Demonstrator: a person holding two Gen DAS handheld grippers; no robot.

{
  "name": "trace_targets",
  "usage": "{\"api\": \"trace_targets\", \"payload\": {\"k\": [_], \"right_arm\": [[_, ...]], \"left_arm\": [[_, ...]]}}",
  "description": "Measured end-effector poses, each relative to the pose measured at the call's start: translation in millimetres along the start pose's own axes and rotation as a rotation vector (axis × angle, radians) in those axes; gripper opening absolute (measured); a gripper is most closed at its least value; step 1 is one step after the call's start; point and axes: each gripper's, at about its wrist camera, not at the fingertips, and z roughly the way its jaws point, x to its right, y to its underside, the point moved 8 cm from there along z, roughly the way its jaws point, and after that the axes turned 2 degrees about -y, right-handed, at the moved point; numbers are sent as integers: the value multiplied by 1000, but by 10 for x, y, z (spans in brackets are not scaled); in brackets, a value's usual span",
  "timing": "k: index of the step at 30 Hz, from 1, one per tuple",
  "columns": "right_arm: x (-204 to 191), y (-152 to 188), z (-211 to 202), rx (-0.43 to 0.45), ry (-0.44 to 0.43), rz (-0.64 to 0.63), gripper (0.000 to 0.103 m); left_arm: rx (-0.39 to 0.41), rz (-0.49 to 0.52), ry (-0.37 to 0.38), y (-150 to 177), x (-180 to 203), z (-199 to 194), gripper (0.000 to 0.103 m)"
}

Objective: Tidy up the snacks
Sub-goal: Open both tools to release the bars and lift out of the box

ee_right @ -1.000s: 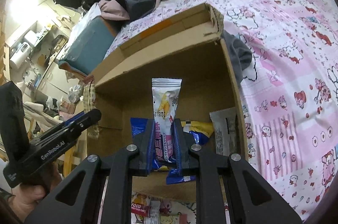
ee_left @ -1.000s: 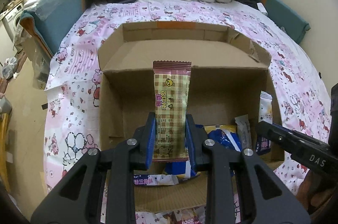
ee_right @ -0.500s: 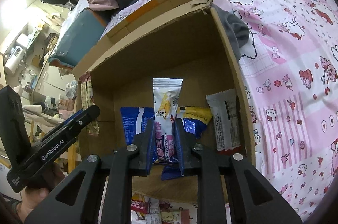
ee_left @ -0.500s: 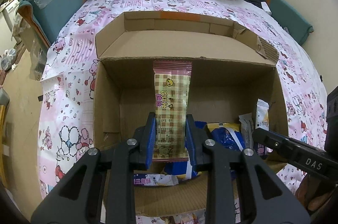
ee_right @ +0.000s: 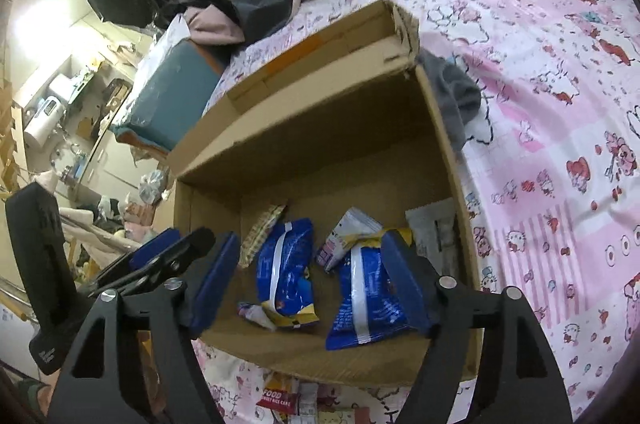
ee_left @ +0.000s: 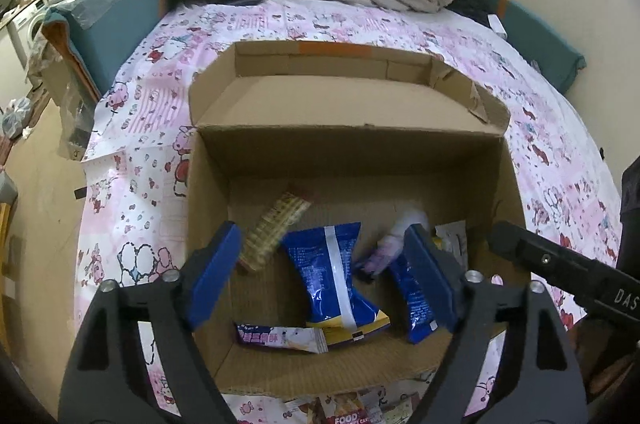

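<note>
— What fills the frame?
— A pink cartoon-print bedspread point(ee_left: 132, 159) under an open cardboard box point(ee_left: 344, 151).

— And the grippers?
— The left gripper point(ee_left: 326, 274) and right gripper point(ee_right: 312, 282) hover over the box, jaws just sprung wide, nothing between them.

— The snacks?
— In the box: two blue packets point(ee_right: 286, 274), a checked wafer bar point(ee_left: 272, 234) tilted at left, a blurred white-pink packet point(ee_left: 394, 240) beside them.

blue packets point(ee_left: 335, 276), brown box point(ee_left: 348, 151), pink bedsheet point(ee_left: 560, 159)
</note>
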Motion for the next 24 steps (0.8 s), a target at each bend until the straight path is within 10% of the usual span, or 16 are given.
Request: {"api": "trace_targets", "payload": {"k": [17, 24], "right_arm": [[-161, 121, -369, 50, -20, -6, 84], [-175, 315, -510, 43, -22, 12, 85]], "left_arm": [[26, -88, -7, 203, -375, -451, 82], [-23, -147, -16, 493, -582, -586, 99]]}}
